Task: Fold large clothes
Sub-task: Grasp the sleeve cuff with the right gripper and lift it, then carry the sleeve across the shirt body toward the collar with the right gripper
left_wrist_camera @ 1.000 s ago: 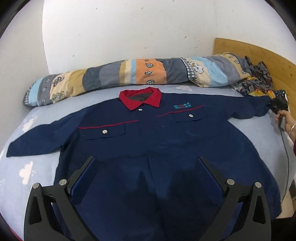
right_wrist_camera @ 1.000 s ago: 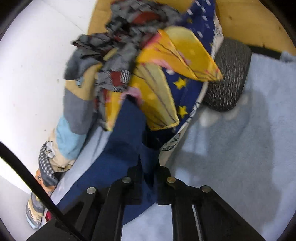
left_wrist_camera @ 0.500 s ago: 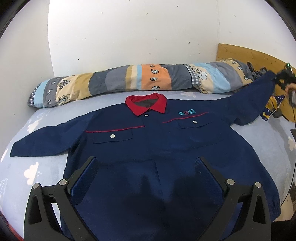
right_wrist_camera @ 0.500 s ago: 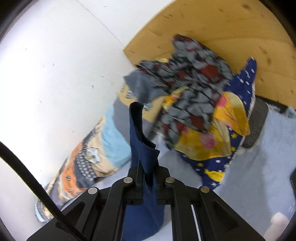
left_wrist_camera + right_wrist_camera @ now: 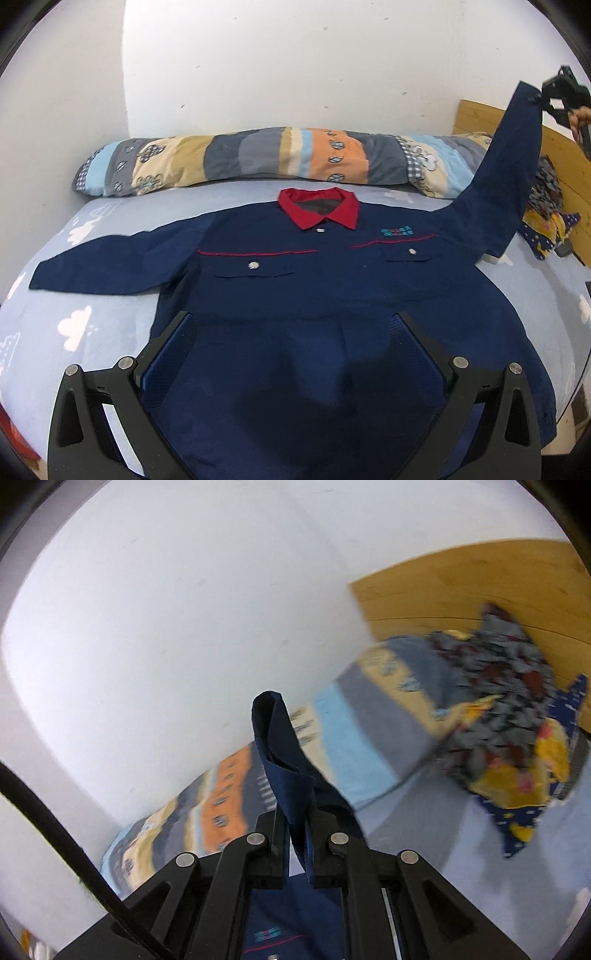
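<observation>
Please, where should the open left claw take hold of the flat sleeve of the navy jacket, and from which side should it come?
Probably at the cuff end of the flat sleeve, coming from the outer side beyond the cuff. That sleeve lies spread on the bed with its free edge there, and the left claw is open. The right claw holds the other sleeve the same way.
</observation>
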{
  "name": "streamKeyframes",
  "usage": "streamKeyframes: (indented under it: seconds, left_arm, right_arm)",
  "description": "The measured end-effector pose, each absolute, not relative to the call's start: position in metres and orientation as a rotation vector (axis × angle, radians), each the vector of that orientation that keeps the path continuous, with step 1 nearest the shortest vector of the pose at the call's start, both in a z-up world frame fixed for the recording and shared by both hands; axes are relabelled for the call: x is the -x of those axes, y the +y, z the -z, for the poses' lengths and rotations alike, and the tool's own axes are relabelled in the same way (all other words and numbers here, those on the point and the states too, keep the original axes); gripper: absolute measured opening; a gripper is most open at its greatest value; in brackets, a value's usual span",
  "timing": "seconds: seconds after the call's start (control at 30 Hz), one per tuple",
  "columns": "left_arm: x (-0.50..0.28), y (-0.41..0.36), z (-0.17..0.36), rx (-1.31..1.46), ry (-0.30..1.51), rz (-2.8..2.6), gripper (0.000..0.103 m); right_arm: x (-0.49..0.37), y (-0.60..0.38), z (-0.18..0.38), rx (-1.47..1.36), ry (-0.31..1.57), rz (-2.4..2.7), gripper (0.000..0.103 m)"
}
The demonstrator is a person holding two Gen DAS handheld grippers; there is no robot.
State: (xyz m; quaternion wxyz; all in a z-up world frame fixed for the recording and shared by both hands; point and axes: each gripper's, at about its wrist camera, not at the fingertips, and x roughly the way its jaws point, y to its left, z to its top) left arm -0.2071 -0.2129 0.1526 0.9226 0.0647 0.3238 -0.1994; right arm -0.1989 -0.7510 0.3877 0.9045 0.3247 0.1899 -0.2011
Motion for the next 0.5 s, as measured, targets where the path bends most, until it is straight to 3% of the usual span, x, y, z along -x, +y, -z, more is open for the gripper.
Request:
streamKeyframes:
  seconds: [0.3,0.5]
  left_arm:
    - [0.202,-0.181,-0.162,-0.075,0.658,0.377,0.103]
    - [0.201,-0.157,-0.167,-0.05,0.656,0.343,0.103]
  right_arm:
    - [0.09,-0.591,-0.388,-0.581,0.493,0.178,0.007]
    - [0.023,-0.461,-0.321,-0.496,0.636,-0.006,0.007]
